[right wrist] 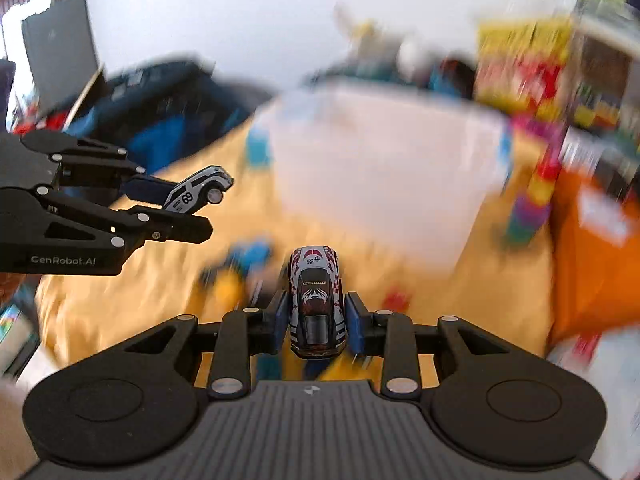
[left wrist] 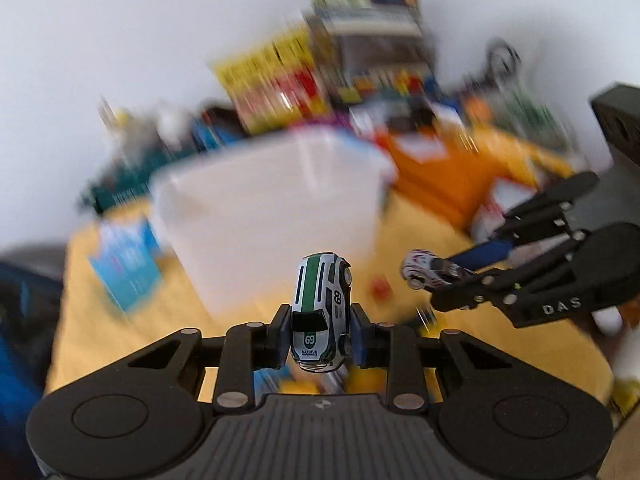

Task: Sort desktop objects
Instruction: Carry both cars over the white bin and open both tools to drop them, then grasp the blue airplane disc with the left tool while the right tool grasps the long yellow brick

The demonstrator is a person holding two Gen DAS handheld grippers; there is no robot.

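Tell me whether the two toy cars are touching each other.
Apart. The right wrist view shows the green-striped car in the left gripper well left of the red-patterned car held by the right gripper, yellow cloth between.

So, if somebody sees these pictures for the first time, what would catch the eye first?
Probably the two toy cars held in the air: the left hand-held gripper is shut on a white car with a green stripe, and the right hand-held gripper on a white and dark red car. Behind them a blurred white bin stands on the yellow cloth.
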